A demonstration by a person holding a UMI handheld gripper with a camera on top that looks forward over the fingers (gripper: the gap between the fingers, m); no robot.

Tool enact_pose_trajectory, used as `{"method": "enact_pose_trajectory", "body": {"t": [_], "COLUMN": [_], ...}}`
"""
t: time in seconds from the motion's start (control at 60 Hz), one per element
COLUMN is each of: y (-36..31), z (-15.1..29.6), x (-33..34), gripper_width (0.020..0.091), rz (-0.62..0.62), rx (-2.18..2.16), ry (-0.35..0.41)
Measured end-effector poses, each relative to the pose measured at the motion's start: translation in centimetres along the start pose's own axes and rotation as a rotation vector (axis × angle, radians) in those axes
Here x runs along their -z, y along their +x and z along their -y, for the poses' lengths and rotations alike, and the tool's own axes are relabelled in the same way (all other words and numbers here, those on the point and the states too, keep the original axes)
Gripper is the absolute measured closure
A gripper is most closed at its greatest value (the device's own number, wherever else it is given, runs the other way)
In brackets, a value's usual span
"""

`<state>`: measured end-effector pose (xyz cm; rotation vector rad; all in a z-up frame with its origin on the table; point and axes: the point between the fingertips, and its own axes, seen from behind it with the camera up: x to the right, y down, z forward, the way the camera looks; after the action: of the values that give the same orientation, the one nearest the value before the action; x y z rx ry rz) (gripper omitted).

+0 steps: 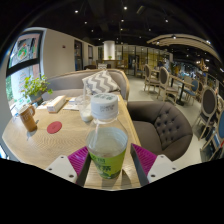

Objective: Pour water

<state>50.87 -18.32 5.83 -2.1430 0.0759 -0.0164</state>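
A clear plastic bottle point(107, 140) with a white cap and a green label stands upright between my fingers, its base just over the near edge of the wooden table point(60, 145). My gripper point(109, 150) is shut on the bottle, with the pink pads point(78, 158) against its label on either side. Beyond the bottle, a small clear glass point(87, 114) sits on the table.
A brown cup point(28, 118) and a red coaster point(54, 127) sit on the table's left part, with a potted plant point(35, 88) behind them. A grey armchair point(160, 125) stands to the right and a sofa with a striped cushion point(100, 82) lies beyond the table.
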Motion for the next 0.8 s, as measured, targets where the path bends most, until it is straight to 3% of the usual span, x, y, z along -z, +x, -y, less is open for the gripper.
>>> {"method": "enact_pose_trajectory", "body": {"t": [0.117, 0.417, 0.667, 0.8], "y": [-0.7, -0.4, -0.8, -0.8], "z": [0.1, 0.4, 0.7, 3.3], "x": [-1.0, -1.0, -1.5, -1.3], "gripper_width": [0.0543, 0.0677, 0.0676, 0.0677], "rz": [0.044, 0.021, -0.033, -0.087], "rx": [-0.024, -0.002, 0.025, 0.083], "ry": [0.018, 0.028, 0.023, 0.039]}}
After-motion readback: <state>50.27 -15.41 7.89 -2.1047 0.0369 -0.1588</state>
